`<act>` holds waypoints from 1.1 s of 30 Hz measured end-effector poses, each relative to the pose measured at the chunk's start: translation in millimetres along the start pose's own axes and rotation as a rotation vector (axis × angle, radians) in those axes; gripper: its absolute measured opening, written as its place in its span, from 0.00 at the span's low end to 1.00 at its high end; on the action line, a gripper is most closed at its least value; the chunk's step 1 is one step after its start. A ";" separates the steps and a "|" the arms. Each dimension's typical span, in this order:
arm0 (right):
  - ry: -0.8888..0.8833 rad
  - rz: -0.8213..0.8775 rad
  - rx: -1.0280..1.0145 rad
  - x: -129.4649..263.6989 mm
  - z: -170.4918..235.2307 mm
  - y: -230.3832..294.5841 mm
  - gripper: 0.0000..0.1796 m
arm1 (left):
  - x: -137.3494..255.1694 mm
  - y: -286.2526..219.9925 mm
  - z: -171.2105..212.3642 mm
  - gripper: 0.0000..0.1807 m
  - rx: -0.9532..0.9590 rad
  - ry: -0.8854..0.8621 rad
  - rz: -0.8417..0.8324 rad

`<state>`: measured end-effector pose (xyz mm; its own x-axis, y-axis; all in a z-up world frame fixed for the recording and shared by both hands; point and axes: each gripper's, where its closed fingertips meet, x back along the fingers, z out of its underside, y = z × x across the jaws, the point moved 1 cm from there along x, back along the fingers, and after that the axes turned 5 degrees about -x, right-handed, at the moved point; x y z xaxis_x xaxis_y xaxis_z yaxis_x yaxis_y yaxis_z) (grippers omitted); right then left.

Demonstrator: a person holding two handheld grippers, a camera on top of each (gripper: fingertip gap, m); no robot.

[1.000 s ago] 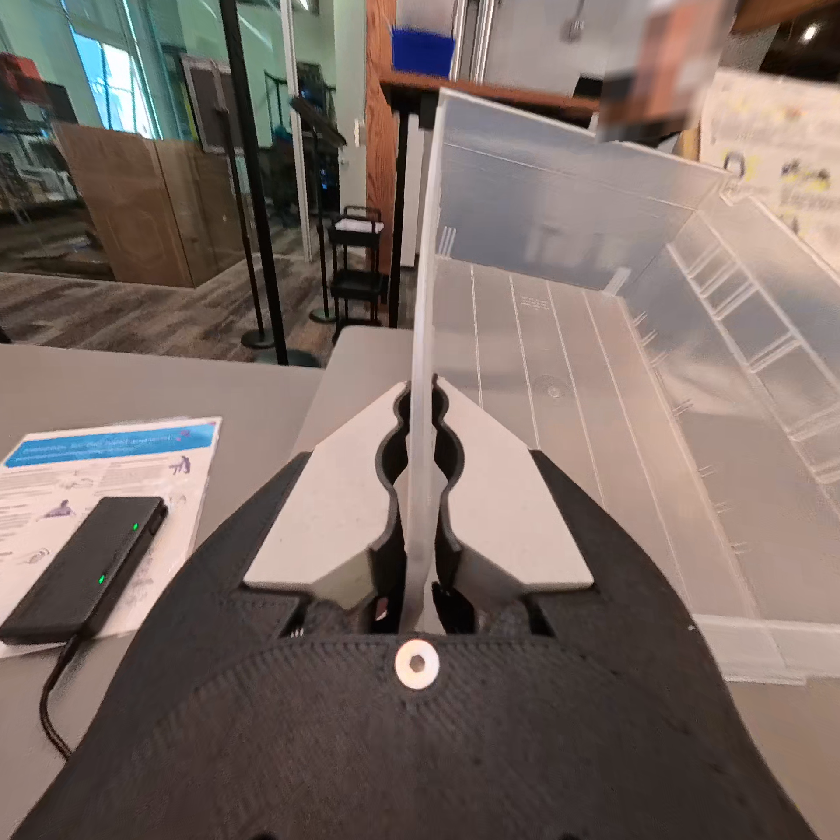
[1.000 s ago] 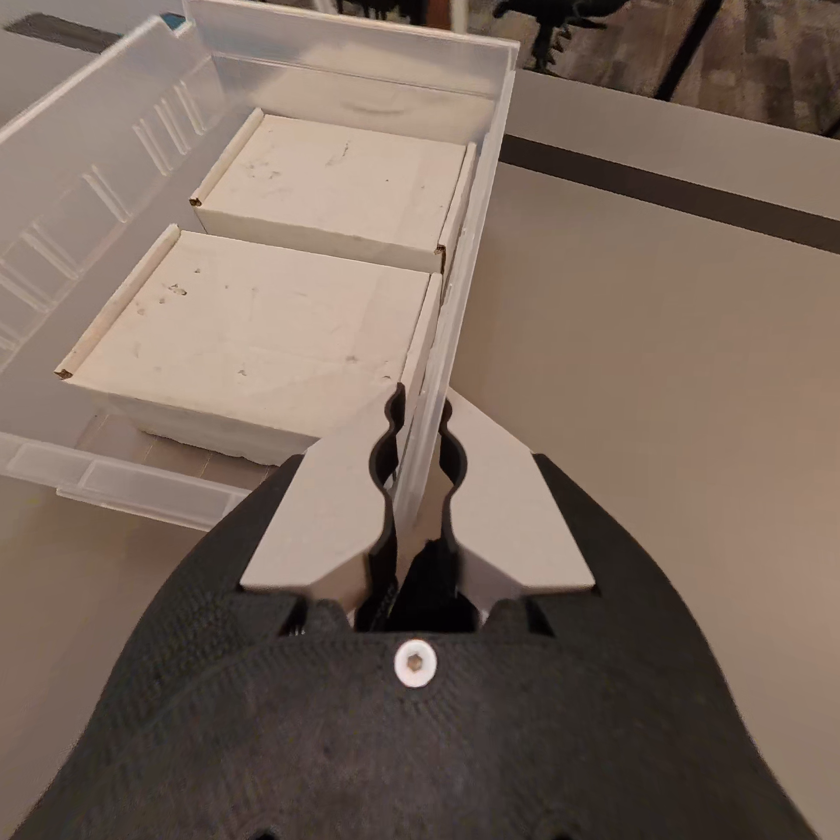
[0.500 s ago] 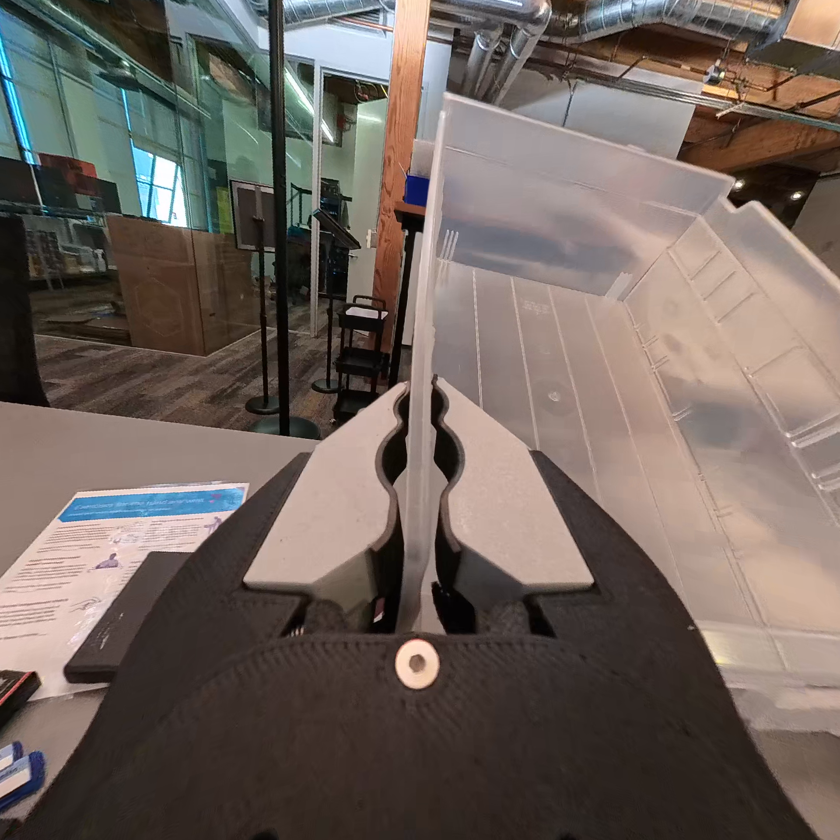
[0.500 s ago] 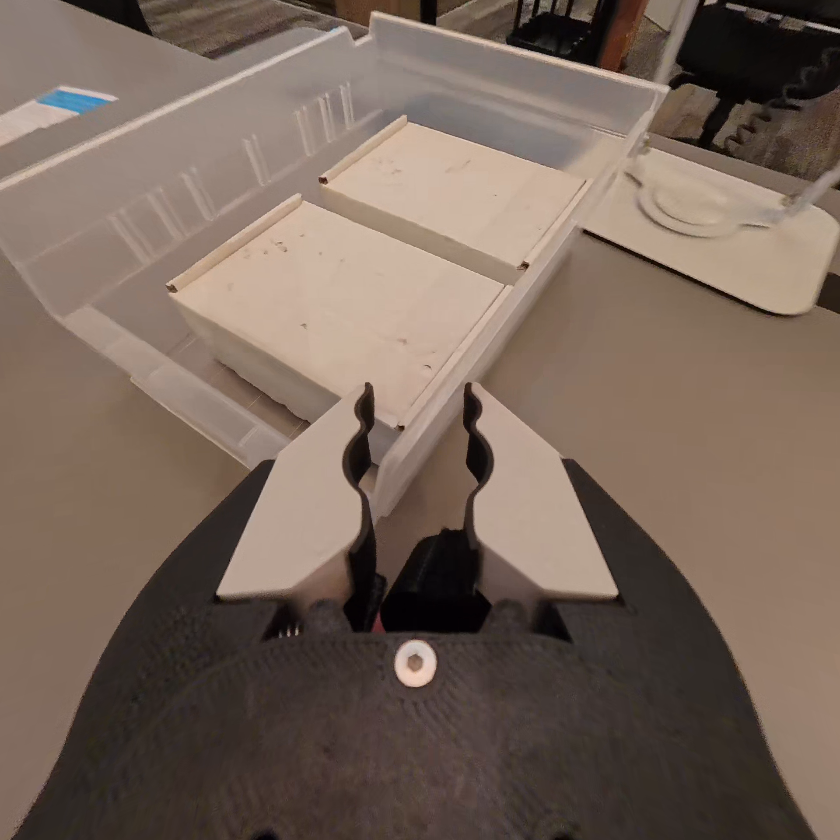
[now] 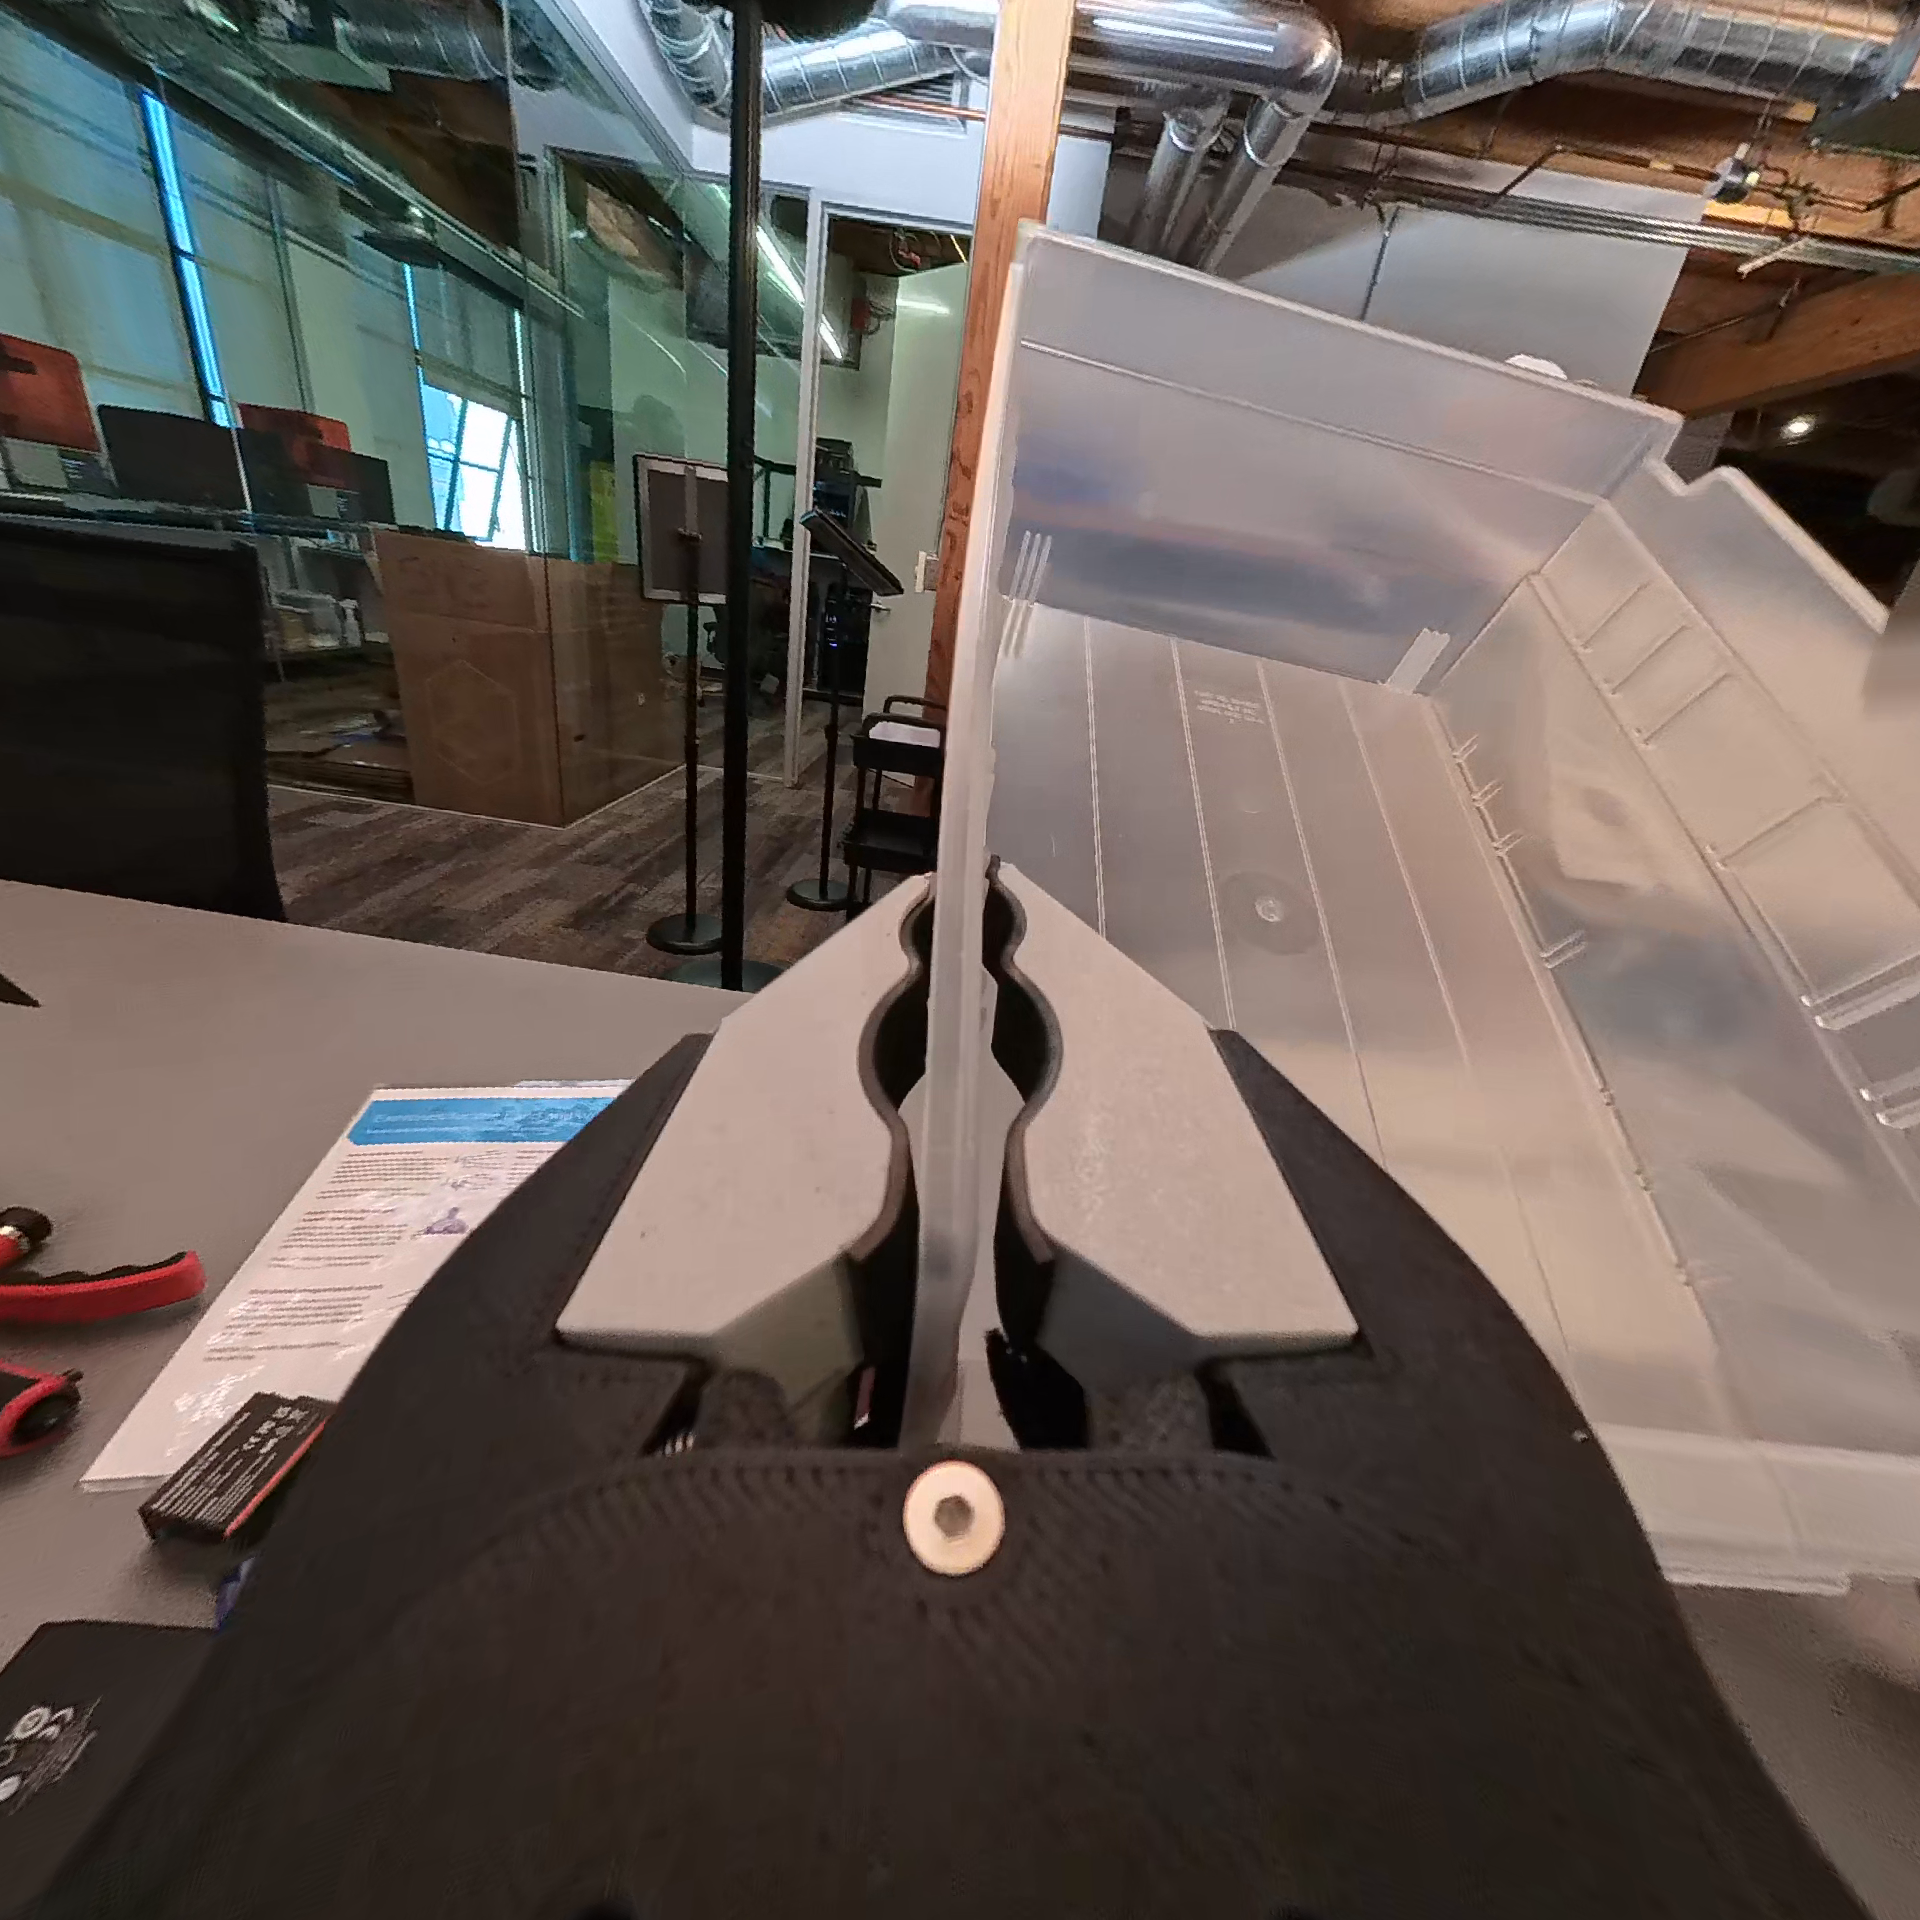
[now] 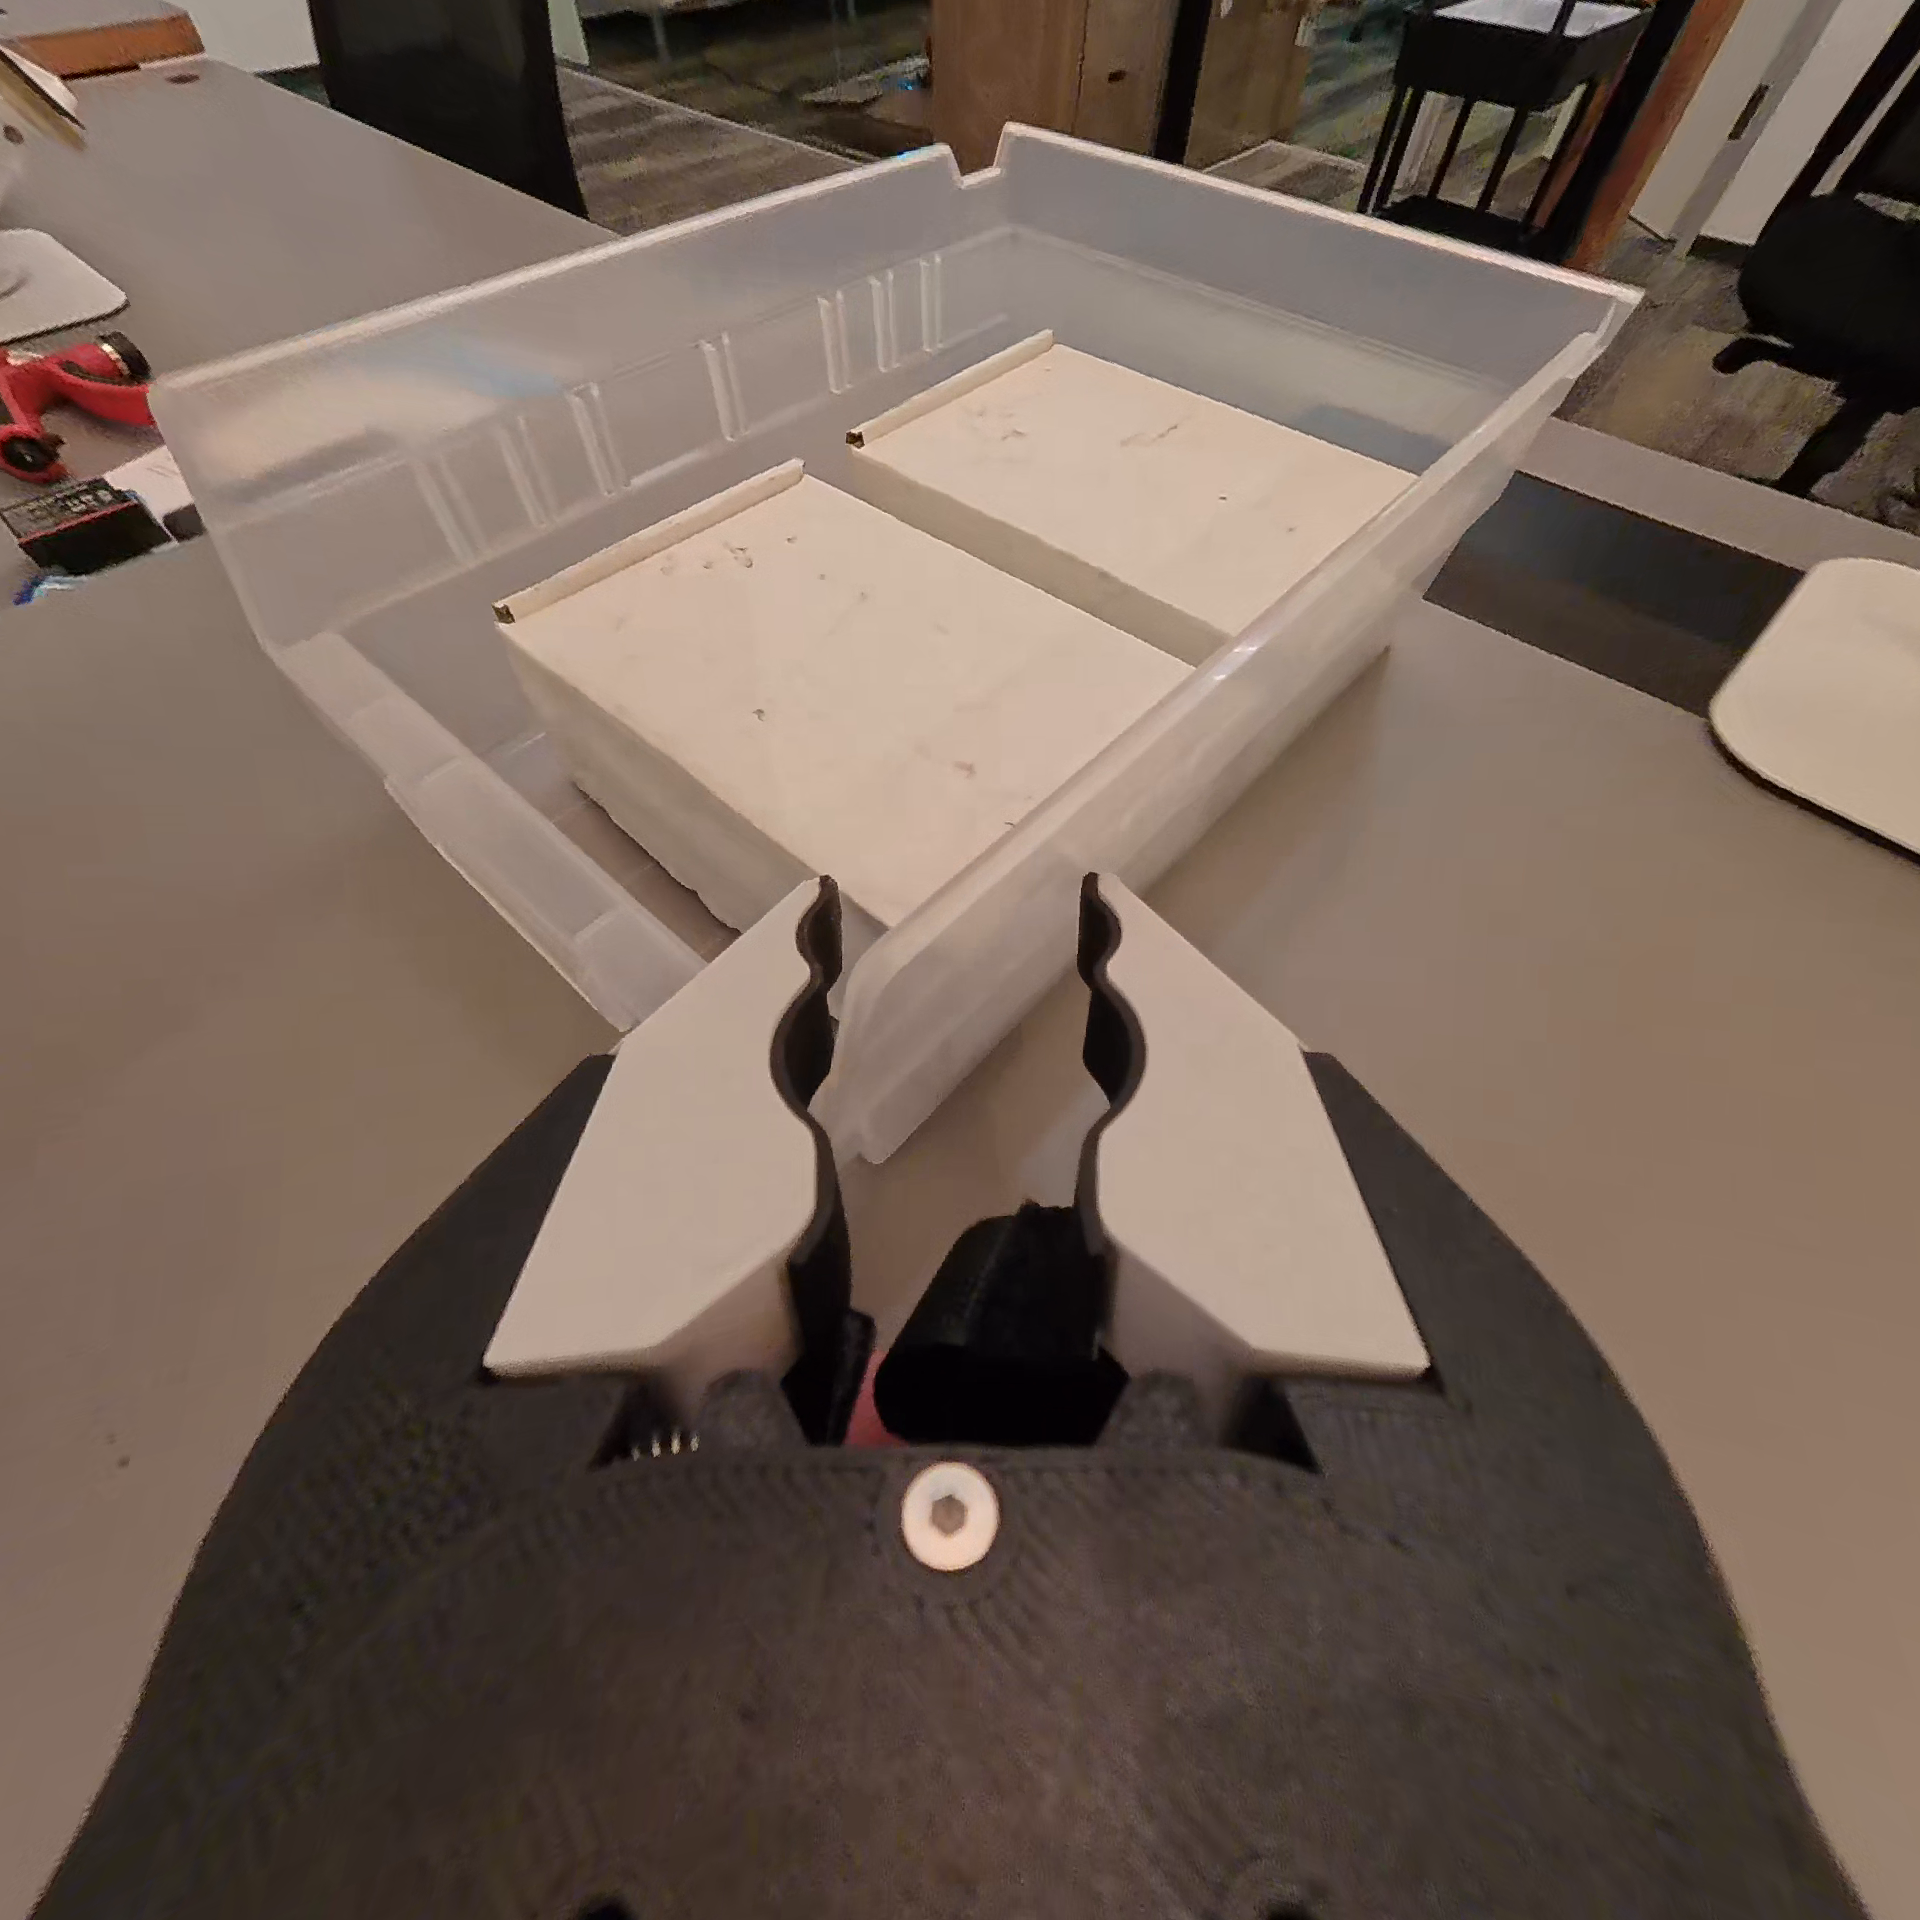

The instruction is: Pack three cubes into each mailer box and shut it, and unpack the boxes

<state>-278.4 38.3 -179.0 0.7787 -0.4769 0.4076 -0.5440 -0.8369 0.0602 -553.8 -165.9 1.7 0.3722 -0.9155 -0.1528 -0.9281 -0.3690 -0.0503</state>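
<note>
My left gripper (image 5: pixel 961 883) is shut on the side wall (image 5: pixel 977 623) of an empty clear plastic bin (image 5: pixel 1299 935) and holds it tilted up off the grey table. In the right wrist view a second clear bin (image 6: pixel 520 436) rests on the table with two closed white mailer boxes in it, one near (image 6: pixel 831 686) and one far (image 6: pixel 1132 488). My right gripper (image 6: pixel 956 894) is open. The bin's near side wall (image 6: pixel 1143 790) runs slantwise between its fingers, close to the left pad, and is not clamped. No cubes show.
A printed leaflet (image 5: pixel 416 1195), a black device (image 5: pixel 234 1465) and red-handled tools (image 5: pixel 94 1278) lie on the table to the left. A black pole (image 5: pixel 740 520) stands behind. A white pad (image 6: pixel 1829 696) lies to the right of the boxes' bin.
My right gripper opened and let go of the bin wall it was clamping, then drew back a little and turned. My left gripper kept its grip and tilted the empty bin higher.
</note>
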 end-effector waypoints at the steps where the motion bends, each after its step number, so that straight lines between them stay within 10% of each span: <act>1: -0.001 -0.005 0.008 -5.3 -1.8 7.1 0.25 | 1.1 1.4 -1.6 0.02 -0.001 -0.003 -0.005; 10: 0.023 -0.059 0.075 -36.4 -11.0 58.4 0.26 | 0.6 -2.8 -6.6 0.02 0.002 -0.012 0.003; 16: 0.040 -0.177 0.092 -21.3 -12.2 80.5 0.59 | -5.8 -24.5 -6.0 0.02 -0.004 -0.004 0.039; 26: -0.016 -0.248 0.007 119.7 -22.3 -46.5 0.59 | -31.0 -194.5 9.9 0.02 -0.173 0.062 0.340; 33: 0.000 -0.080 -0.105 253.6 46.3 -149.1 0.52 | -43.8 -353.0 71.0 0.02 -0.230 0.162 0.590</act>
<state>14.6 29.6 -126.8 0.8207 -0.4102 0.3977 -0.5104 -0.8392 0.1877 -243.2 15.9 -43.9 -0.1852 -0.9808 0.0611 -0.9579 0.1941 0.2116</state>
